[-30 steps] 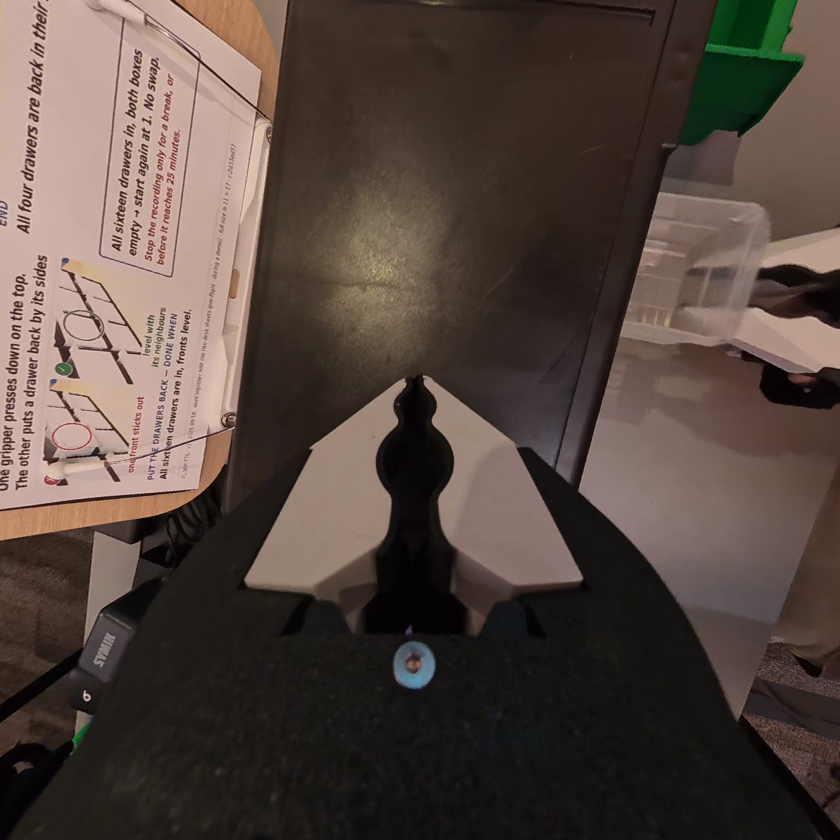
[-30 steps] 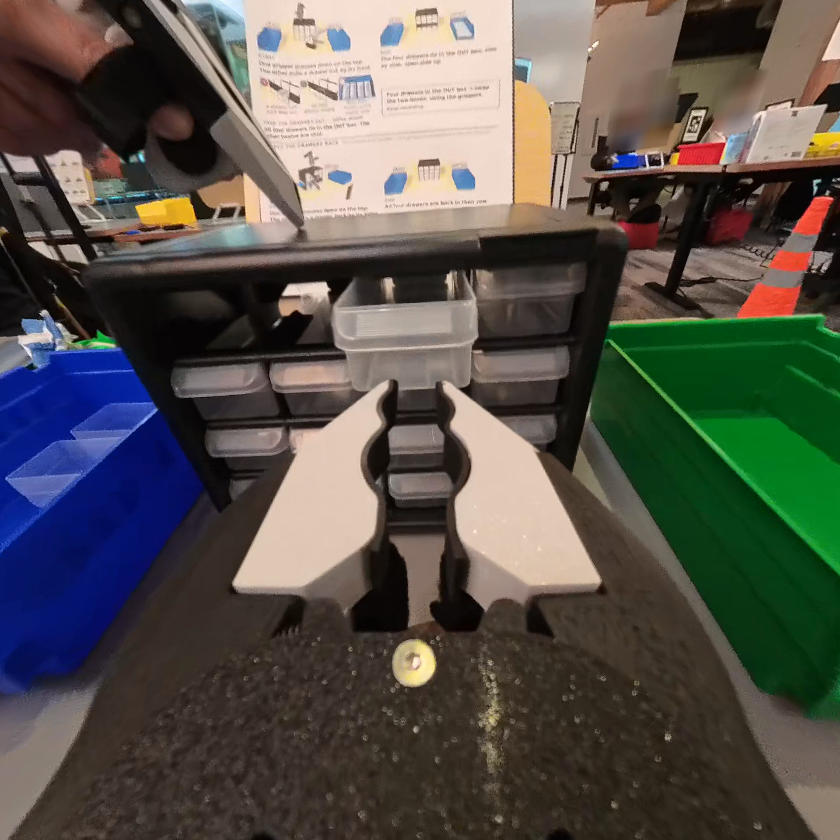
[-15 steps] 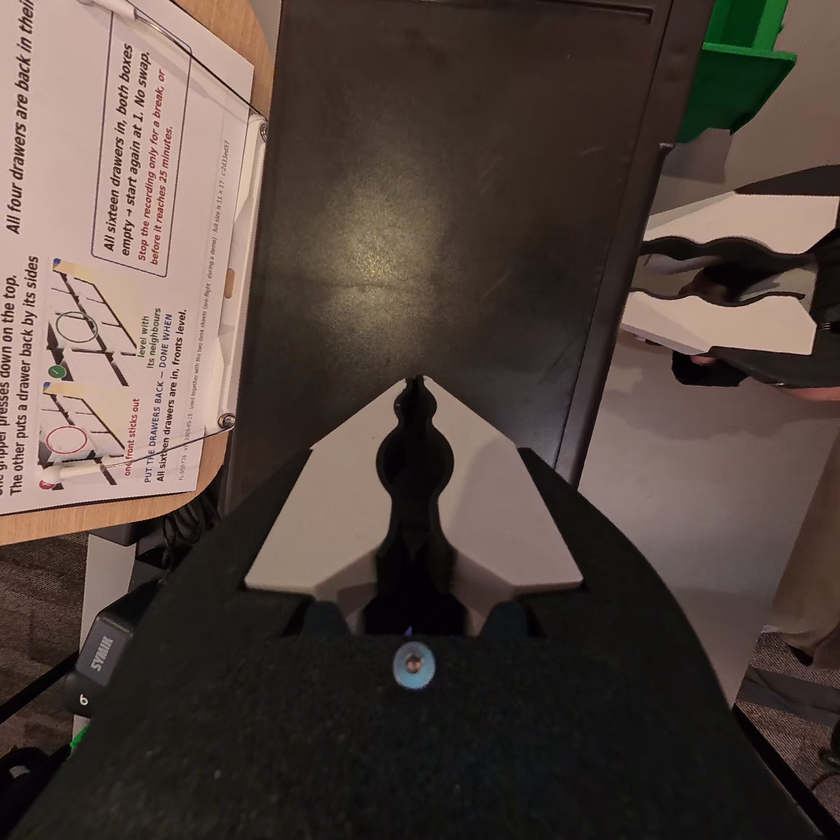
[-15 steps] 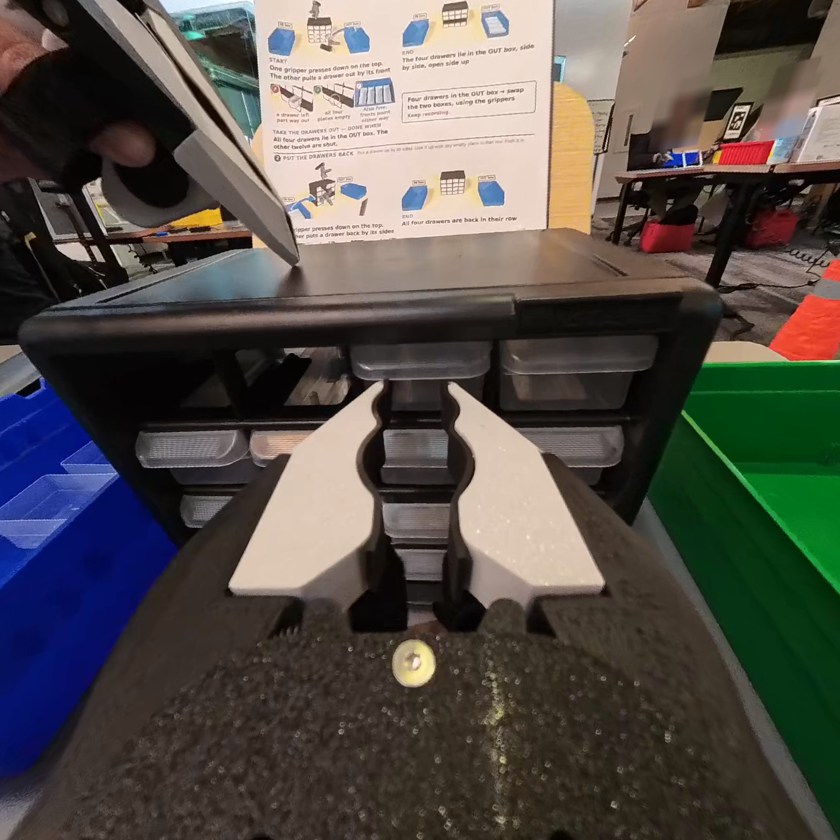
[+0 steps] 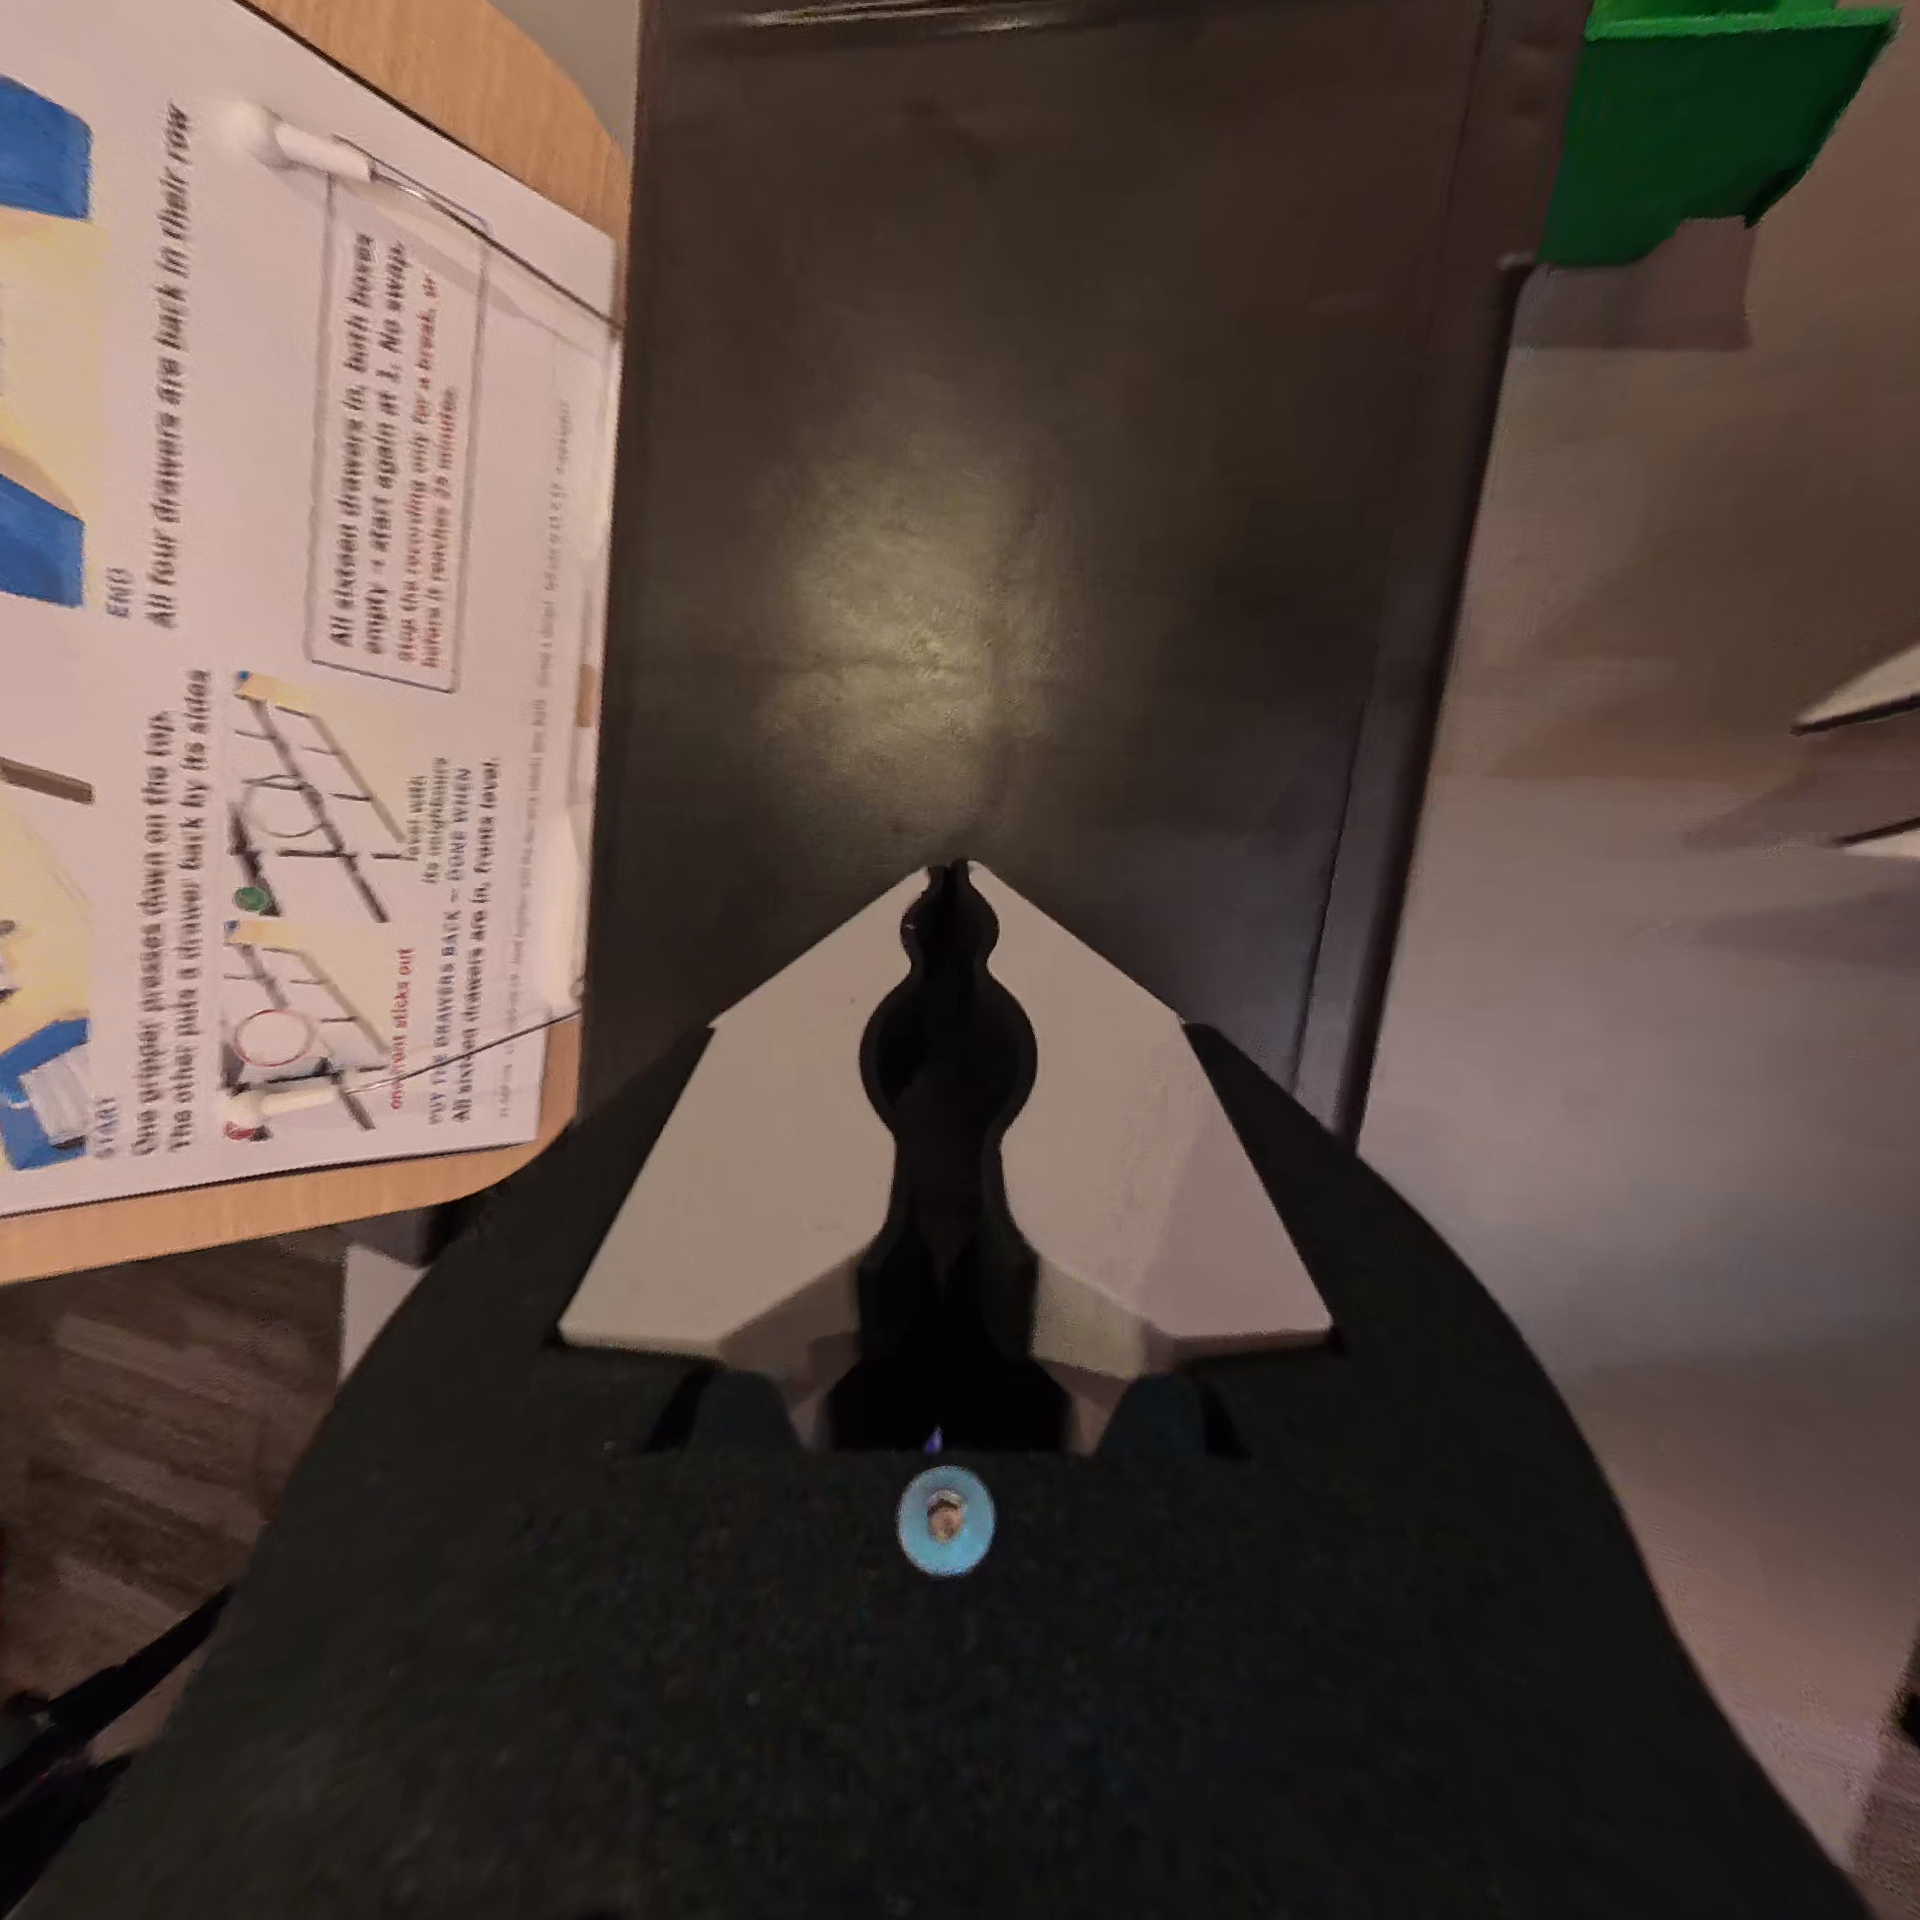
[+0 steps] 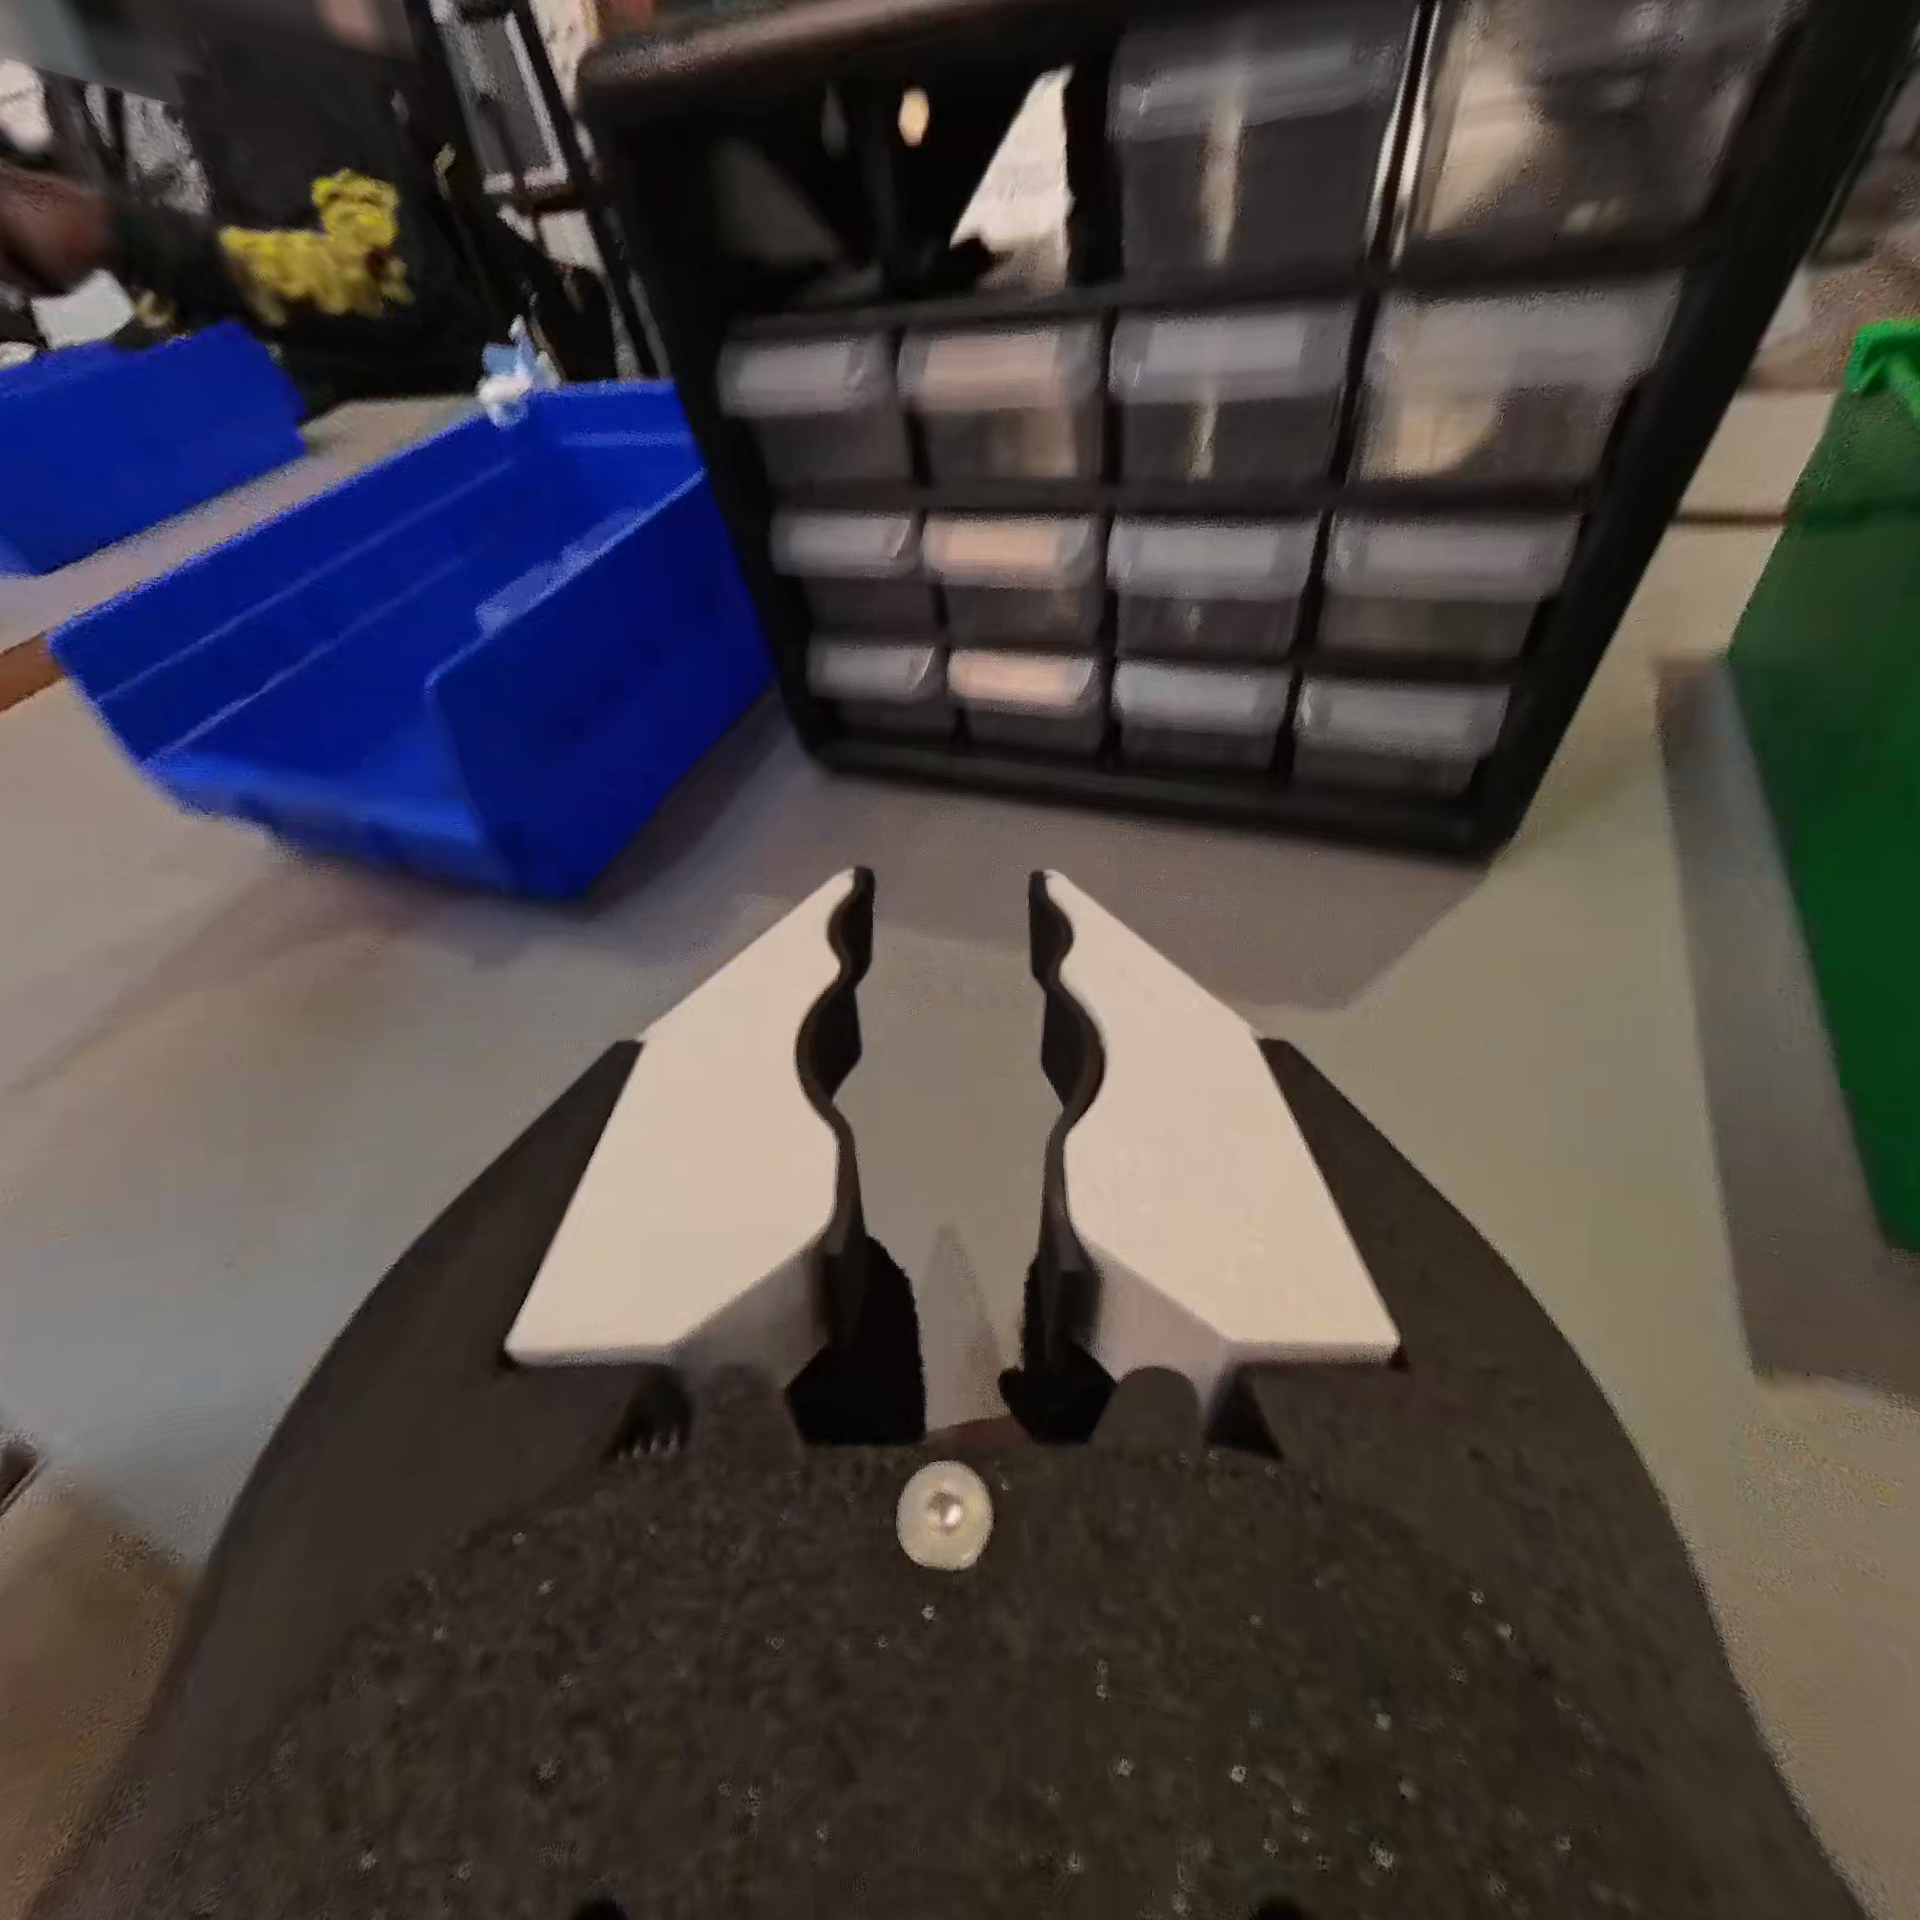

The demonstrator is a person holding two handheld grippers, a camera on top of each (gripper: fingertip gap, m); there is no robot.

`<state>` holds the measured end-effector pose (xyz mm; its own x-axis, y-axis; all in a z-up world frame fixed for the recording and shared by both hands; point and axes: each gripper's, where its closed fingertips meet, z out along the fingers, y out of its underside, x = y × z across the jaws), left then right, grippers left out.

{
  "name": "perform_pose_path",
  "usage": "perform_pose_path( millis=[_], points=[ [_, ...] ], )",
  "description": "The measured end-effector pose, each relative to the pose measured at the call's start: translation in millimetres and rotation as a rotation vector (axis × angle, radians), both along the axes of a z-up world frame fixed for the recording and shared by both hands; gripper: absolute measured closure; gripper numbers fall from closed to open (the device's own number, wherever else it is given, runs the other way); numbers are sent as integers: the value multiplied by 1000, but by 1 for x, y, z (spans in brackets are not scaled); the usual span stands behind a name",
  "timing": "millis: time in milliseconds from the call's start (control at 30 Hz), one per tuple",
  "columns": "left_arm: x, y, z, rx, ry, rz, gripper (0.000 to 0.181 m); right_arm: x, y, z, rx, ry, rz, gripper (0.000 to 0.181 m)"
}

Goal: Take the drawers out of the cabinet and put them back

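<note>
The black cabinet stands on the grey table, its front full of clear drawers. The two left slots of its top row are empty; the two right ones hold drawers. My right gripper is open and empty, low over the table in front of the cabinet and apart from it. In the left wrist view my left gripper is shut and empty, its tips resting on the cabinet's black top. The right gripper's white fingers show blurred at the far right edge.
A blue bin stands left of the cabinet, a second blue bin behind it. A green bin stands on the right, also in the left wrist view. An instruction sheet lies on a wooden board behind the cabinet.
My right gripper pushed a clear drawer into the top row, let go, then drew back and down from the cabinet, jaws wider. My left gripper stayed on the cabinet top.
</note>
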<state>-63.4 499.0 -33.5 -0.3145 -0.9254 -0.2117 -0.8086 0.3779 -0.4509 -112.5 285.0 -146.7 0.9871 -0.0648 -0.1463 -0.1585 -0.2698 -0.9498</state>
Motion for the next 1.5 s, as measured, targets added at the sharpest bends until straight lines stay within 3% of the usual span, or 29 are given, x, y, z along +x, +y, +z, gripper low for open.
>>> perform_pose_path(
  millis=[100, 167, 233, 267, 367, 433, 500, 600, 667, 800, 900, 1033, 1133, 1200, 1300, 1400, 1500],
  points=[
    [-17, 31, 19, 155, -85, 115, 181, -5, -42, -10, -48, -9, 50, 151],
    [-42, 38, 46, 89, -240, 169, 181, 6, -63, -11, -60, -48, 32, 144],
    [-81, 47, 48, -1, -290, 208, 175, 16, -73, -3, -52, -83, 27, 144],
    [-104, 56, 32, -28, -236, 239, 170, 22, -75, 3, -43, -97, 17, 144],
    [-171, 79, -59, -43, 111, 317, 162, 40, -72, 15, -10, -118, -14, 143],
    [-206, 77, -119, -34, 342, 306, 158, 44, -68, 12, -30, -114, 2, 141],
    [-227, 75, -161, -9, 483, 293, 156, 45, -65, 7, -38, -86, 17, 141],
    [-233, 71, -195, -25, 546, 277, 156, 39, -63, 4, -41, -3, 40, 141],
    [-233, 70, -205, -28, 557, 255, 169, 36, -63, 3, -41, 26, 46, 141],
    [-242, 63, -200, -15, 574, 198, 178, 38, -64, -3, -62, -2, 31, 141],
    [-259, 55, -170, 76, 565, 115, 179, 40, -64, -4, -69, -12, 24, 141],
    [-279, 35, -109, 237, 534, 7, 179, 41, -65, -11, -93, -21, 21, 141],
    [-264, -2, -70, 315, 469, -165, 179, 36, -68, -17, -114, -18, 26, 141],
    [-237, -37, -58, 348, 404, -329, 179, 30, -71, -20, -122, -18, 32, 141],
    [-190, -96, -71, 370, 329, -611, 178, 20, -75, -25, -141, -33, 39, 141],
    [-158, -141, -114, 376, 366, -846, 179, 9, -82, -31, -174, -58, 47, 141],
    [-135, -165, -159, 383, 428, -1017, 178, -1, -95, -40, -221, -60, 53, 137]
  ],
)
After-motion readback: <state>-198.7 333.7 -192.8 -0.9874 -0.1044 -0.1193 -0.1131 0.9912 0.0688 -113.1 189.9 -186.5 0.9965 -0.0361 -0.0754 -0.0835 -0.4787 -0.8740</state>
